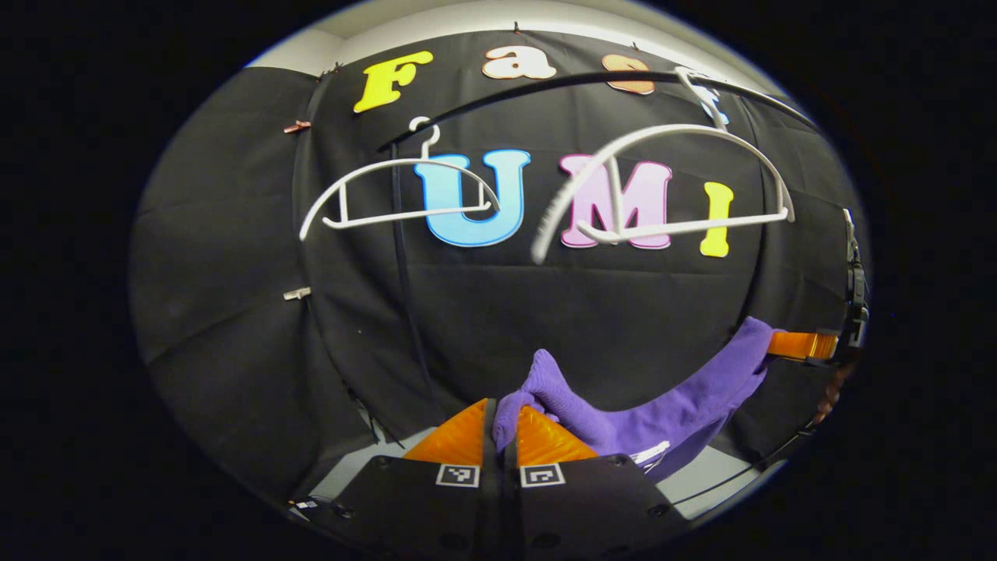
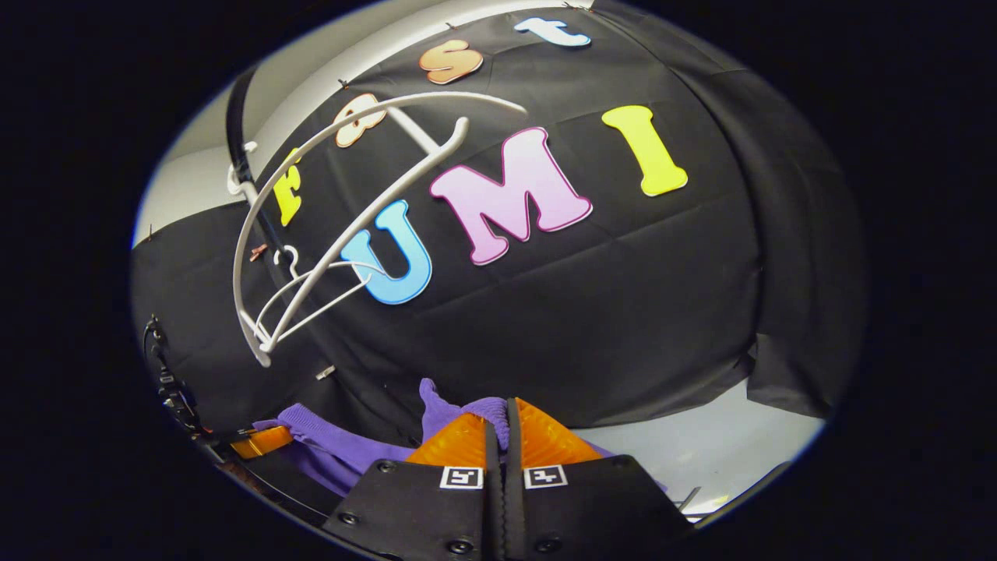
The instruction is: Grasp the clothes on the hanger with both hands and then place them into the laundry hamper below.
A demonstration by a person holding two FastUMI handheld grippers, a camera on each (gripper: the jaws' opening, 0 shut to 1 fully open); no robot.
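Both claws, left claw (image 1: 505, 436) and right claw (image 2: 504, 436), pinch the purple garment (image 1: 670, 413) stretched between them.

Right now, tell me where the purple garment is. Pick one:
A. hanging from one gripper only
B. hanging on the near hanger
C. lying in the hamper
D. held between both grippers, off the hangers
D: the garment stretches from the left gripper to the right gripper, jaws of each closed on it, with both hangers bare above.
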